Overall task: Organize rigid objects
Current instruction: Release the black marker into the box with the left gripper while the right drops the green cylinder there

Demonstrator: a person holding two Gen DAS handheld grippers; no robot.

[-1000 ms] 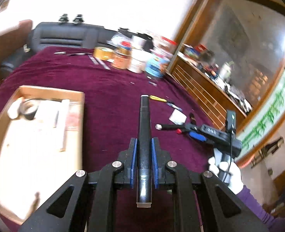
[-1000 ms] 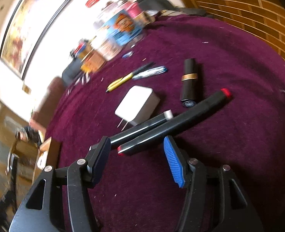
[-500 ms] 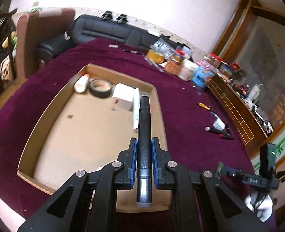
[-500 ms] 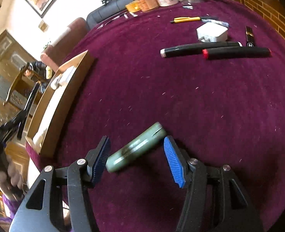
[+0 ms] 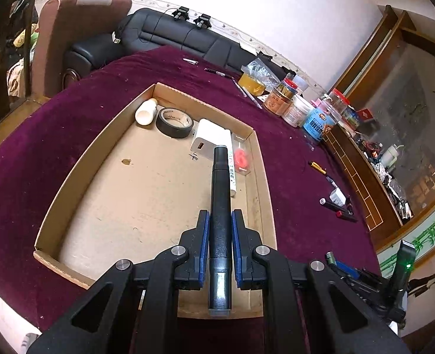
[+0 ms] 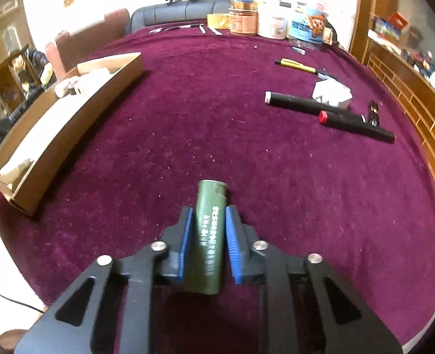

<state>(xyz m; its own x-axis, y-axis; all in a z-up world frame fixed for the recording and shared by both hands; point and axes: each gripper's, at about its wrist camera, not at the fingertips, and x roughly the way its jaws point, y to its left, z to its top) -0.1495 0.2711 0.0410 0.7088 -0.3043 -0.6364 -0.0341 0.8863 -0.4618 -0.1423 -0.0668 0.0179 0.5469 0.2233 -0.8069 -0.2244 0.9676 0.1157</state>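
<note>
While our left gripper (image 5: 220,230) clamps a black marker (image 5: 219,194) lengthwise over the near right part of the cardboard tray (image 5: 70,174) on the table's left side, tape roll (image 5: 174,122), white bottle (image 5: 146,112) and white charger (image 5: 210,143) line the tray's far edge. Our right gripper (image 6: 207,230), jaws just closed, pinches a green lighter (image 6: 208,230) near the table's front edge, two markers (image 6: 329,113) lying far right.

Long black marker (image 5: 219,203) above the cardboard tray (image 5: 70,177); green cylinder (image 6: 208,236), perhaps a lighter, over maroon cloth.
</note>
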